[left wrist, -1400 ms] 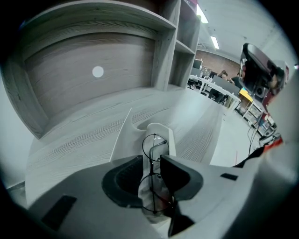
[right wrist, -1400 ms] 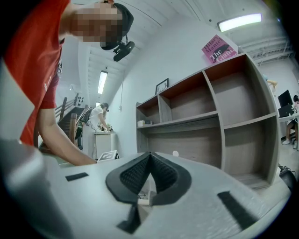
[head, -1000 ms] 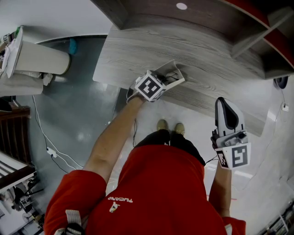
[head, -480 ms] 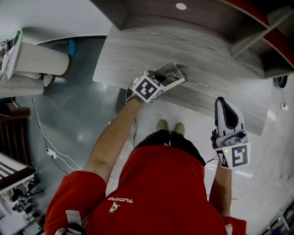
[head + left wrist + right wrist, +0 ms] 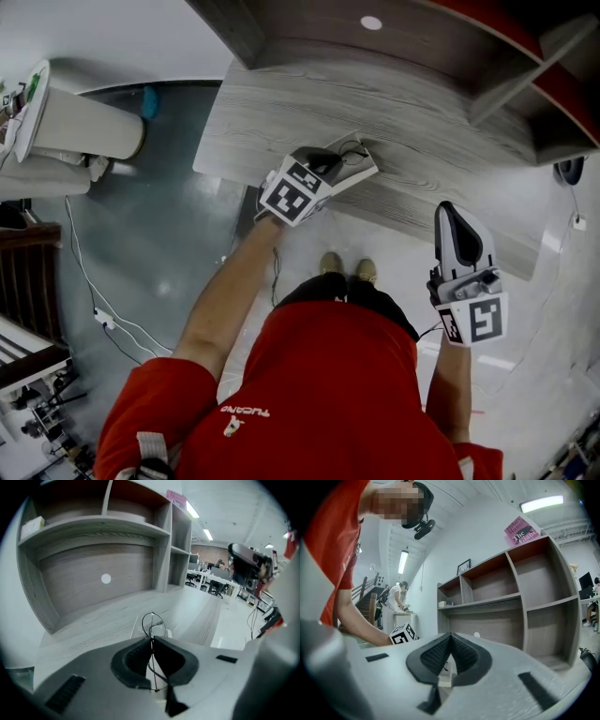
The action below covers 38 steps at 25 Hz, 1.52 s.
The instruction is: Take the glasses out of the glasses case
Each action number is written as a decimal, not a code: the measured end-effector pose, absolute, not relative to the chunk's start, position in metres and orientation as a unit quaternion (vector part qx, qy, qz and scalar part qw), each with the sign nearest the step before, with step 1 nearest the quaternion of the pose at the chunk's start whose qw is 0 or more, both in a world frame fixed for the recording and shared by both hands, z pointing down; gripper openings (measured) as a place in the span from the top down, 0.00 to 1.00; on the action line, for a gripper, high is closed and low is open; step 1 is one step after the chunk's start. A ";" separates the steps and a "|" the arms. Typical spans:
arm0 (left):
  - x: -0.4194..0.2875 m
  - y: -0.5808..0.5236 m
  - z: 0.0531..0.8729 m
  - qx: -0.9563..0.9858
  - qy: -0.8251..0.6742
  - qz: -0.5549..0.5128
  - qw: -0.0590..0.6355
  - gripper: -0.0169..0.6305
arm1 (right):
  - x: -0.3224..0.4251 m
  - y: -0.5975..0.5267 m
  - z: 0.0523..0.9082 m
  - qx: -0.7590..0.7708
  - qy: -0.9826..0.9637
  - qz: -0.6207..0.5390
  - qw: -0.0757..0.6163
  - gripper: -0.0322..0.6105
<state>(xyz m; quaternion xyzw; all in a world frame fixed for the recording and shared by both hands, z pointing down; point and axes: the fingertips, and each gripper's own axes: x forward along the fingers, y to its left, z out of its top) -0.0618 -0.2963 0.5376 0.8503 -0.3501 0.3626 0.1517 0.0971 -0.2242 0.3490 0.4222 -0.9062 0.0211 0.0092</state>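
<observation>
The shirt (image 5: 309, 375) logo reads, perhaps, TUCANO. The left gripper (image 5: 151, 640), tilted down, has just closed its fingers on the glasses (image 5: 153, 623). The level right gripper (image 5: 450, 636) has its fingers pressed together.

Left gripper (image 5: 151, 640) is tilted down, jaws just been closing onto the glasses (image 5: 153, 622) wire; right gripper (image 5: 450, 635) is held level nearer, jaws pressed together, empty.

glasses case (image 5: 367, 169) partly behind left gripper (image 5: 330, 164), shelves (image 5: 506, 89) cropped
</observation>
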 end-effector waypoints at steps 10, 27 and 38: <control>-0.058 -0.290 0.453 0.878 -0.403 0.235 0.109 0.94 | 0.086 -0.218 0.331 0.413 -0.911 0.007 -0.007 0.94; -0.070 -0.231 0.302 0.887 -0.460 -0.001 0.025 0.95 | 0.064 -0.195 0.300 0.390 -0.920 -0.012 -0.036 0.94; -0.077 -0.195 0.273 0.881 -0.469 -0.057 -0.001 0.95 | 0.058 -0.178 0.297 0.376 -0.925 -0.005 -0.049 0.94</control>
